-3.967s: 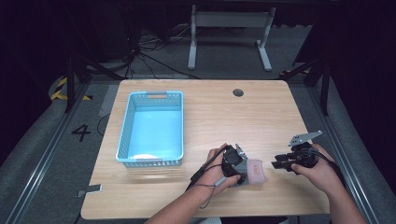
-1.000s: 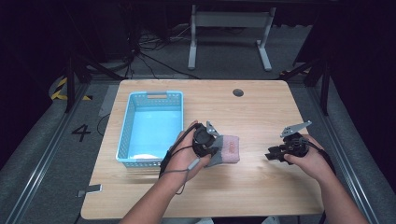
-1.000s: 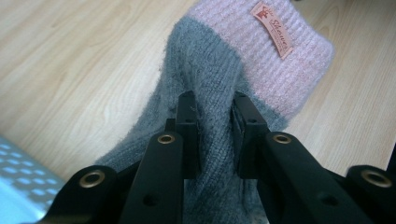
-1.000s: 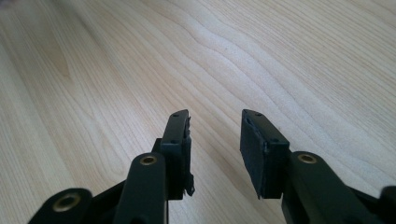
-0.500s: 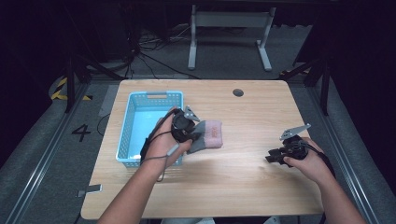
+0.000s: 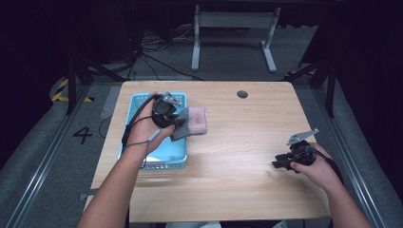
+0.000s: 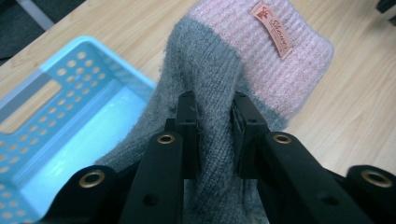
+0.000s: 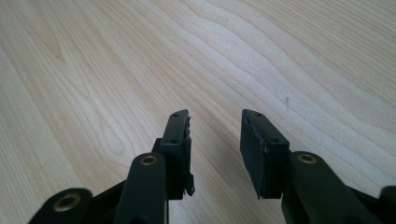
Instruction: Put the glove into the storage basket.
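Nearest, right hand point(image 6: 319, 167): it rests near the bench's near right corner, wrapped around the right gripper point(image 6: 281, 164), which points left across the wood.
Right gripper jaws: they stand apart with nothing between them; in the right gripper view point(image 8: 214, 135) bare wood grain lies under the gap.
Bench point(image 6: 247, 156): pale wood, with a small dark round hole point(image 6: 242, 94) near its far edge.
Left forearm point(image 6: 114, 190): it comes in from the near left and reaches forward over the basket's near end.
Left gripper point(image 6: 179, 124): held above the basket's right rim, with a black cable point(image 6: 133, 130) looping back along the wrist.
Left gripper jaws: drawn in narrow and pinching the grey part of the sock; in the left gripper view point(image 7: 214, 119) the knit bulges between the two pads.
Sock point(image 6: 192, 122): grey with a pink ribbed cuff point(image 7: 280, 65) that bears a small sewn label point(image 7: 272, 29); it hangs from the jaws, lifted off the wood, just right of the basket and partly over its rim.
Basket point(image 6: 164, 156): light blue plastic with perforated walls and a handle slot point(image 7: 28, 105), sitting at the bench's left side.
Farthest, floor: grey, with cables and a white metal stand point(image 6: 233, 28) beyond the bench.
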`<state>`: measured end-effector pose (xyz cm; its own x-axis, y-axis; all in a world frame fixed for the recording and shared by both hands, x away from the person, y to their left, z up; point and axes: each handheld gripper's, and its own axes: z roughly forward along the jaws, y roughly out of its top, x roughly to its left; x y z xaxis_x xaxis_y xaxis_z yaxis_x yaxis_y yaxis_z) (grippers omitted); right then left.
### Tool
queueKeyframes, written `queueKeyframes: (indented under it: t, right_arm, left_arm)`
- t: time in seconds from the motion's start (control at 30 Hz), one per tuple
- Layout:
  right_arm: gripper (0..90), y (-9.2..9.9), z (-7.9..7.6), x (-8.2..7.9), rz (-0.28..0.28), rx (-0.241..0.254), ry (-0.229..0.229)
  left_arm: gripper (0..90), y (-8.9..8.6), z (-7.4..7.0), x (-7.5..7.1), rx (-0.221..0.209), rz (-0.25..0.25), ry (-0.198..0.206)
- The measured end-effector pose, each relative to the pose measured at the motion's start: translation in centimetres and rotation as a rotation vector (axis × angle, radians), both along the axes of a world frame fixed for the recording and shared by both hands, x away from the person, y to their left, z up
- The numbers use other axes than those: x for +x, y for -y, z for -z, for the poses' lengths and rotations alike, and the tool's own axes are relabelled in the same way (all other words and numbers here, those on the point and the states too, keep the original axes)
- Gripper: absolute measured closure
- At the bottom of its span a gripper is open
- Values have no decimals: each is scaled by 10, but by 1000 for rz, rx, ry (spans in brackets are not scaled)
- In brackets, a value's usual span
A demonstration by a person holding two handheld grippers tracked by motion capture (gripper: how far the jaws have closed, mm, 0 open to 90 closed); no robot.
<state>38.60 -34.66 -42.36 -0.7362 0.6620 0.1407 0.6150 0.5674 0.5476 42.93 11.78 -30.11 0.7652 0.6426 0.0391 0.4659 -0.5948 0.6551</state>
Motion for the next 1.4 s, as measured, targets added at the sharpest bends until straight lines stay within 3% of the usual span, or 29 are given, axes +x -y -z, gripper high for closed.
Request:
queueKeyframes:
  t: [0.43,0.63,1.23,1.4]
  right_arm:
    - [636,9,2,-12,36,-4,-5]
    - [635,8,4,-15,40,-7,-11]
    - [629,15,8,-28,65,-10,-26]
    - [628,16,10,-29,74,-13,-34]
  left_arm:
    - [759,-39,6,21,28,-39,-9]
    - [759,-55,19,35,25,-53,-21]
    - [758,-55,67,68,116,-43,-109]
    - [757,-52,78,74,124,-38,-137]
